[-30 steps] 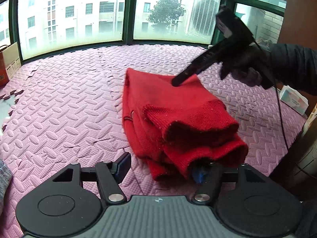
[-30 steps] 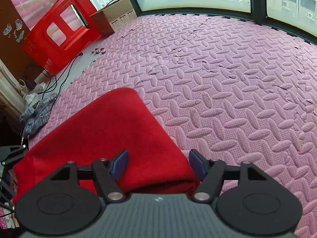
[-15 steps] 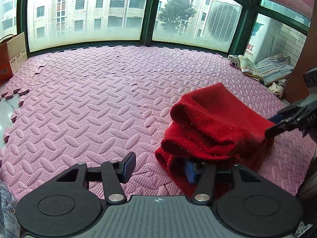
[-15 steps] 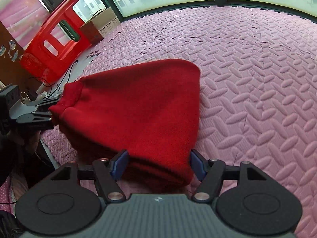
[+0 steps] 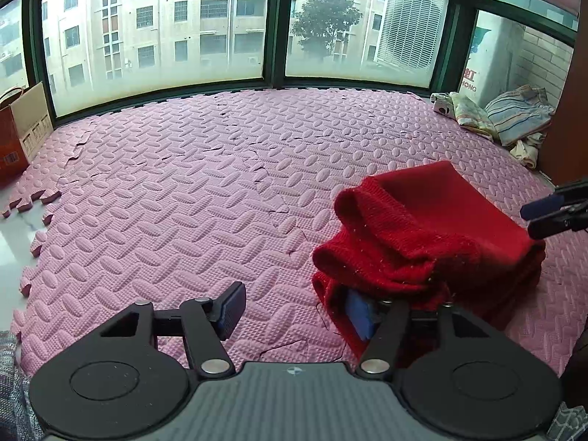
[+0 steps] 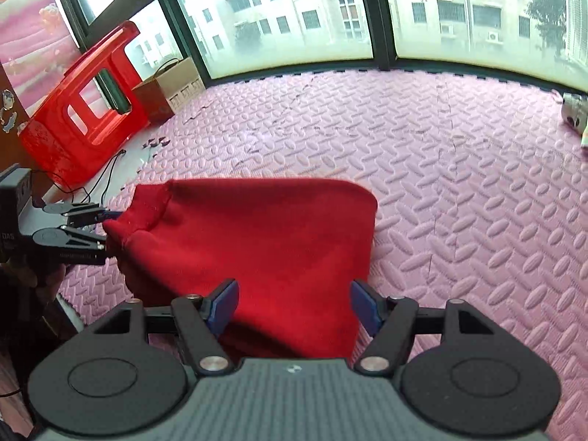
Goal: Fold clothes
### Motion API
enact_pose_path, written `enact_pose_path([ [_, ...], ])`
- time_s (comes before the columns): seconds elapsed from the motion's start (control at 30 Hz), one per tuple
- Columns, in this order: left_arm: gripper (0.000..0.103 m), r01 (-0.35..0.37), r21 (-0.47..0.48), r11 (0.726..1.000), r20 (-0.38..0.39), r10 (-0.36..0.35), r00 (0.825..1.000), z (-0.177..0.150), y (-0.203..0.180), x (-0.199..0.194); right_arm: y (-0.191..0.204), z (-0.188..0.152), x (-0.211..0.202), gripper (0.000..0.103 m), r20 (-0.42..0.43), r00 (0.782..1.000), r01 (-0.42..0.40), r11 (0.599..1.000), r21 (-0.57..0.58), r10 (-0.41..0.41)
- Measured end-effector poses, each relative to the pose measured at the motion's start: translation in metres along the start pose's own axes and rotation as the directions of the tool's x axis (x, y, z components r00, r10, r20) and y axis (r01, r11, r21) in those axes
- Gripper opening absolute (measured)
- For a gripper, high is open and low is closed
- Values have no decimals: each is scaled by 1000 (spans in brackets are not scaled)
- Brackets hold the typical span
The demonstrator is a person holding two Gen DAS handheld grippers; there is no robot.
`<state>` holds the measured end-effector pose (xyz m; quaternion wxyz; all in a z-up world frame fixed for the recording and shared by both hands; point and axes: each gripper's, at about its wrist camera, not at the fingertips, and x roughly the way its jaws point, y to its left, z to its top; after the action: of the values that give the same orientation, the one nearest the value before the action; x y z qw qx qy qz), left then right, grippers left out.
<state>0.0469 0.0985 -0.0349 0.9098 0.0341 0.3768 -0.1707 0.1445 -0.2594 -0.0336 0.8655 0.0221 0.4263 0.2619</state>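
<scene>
Lying folded into a compact bundle on the pink foam floor mat (image 5: pixel 183 191): red knit garment (image 5: pixel 433 235). Left tool (image 5: pixel 294 312) opening, one finger under cuff; right tool (image 6: pixel 292 305) spread, straddling fold, not pinching. Folding apparently near complete; tidying, release outstanding.
</scene>
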Motion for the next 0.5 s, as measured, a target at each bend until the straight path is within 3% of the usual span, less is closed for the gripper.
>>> enact_pose_path([
  [0.2,71,-34,-2,999,14,34,999,1,4,-5,49,17,25,69,73,997,9,993,-118,-1],
  [0.5,87,-94,-18,995,35,95,995,3,12,-14,94,20,49,69,97,995,-7,981,-193,26],
])
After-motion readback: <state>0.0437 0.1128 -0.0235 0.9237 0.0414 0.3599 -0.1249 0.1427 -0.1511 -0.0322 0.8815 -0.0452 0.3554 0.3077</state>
